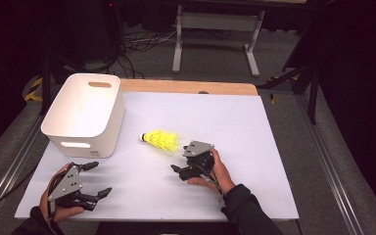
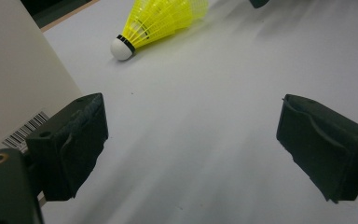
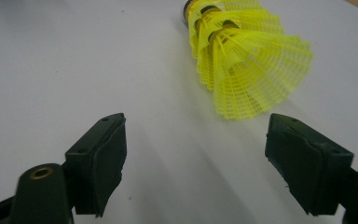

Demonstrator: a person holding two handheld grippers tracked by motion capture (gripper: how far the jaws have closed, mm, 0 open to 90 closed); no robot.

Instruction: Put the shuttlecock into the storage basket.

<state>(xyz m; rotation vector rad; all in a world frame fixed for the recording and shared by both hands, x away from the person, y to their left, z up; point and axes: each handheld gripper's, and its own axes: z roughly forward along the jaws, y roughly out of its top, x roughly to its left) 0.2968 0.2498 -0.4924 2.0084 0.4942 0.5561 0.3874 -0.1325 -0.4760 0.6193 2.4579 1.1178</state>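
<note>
A stack of nested yellow shuttlecocks [image 1: 161, 140] lies on its side on the white table, white cork tip pointing left. In the right gripper view the mesh skirts of the shuttlecocks [image 3: 247, 60] lie just ahead of my jaws and a little right, untouched. My right gripper [image 1: 180, 161] [image 3: 196, 154] rests below and right of them, jaws apart with nothing between them. My left gripper [image 1: 100, 178] [image 2: 191, 140] sits at the near left of the table, wide open and empty. Its view has the shuttlecocks [image 2: 161, 21] farther off.
A white plastic bin [image 1: 85, 142] with handle slots stands at the back left, close beside the left gripper; its wall [image 2: 14, 84] carries a barcode label. A wooden strip [image 1: 191, 87] borders the table's far edge. Beyond it are a table frame and cables on the floor.
</note>
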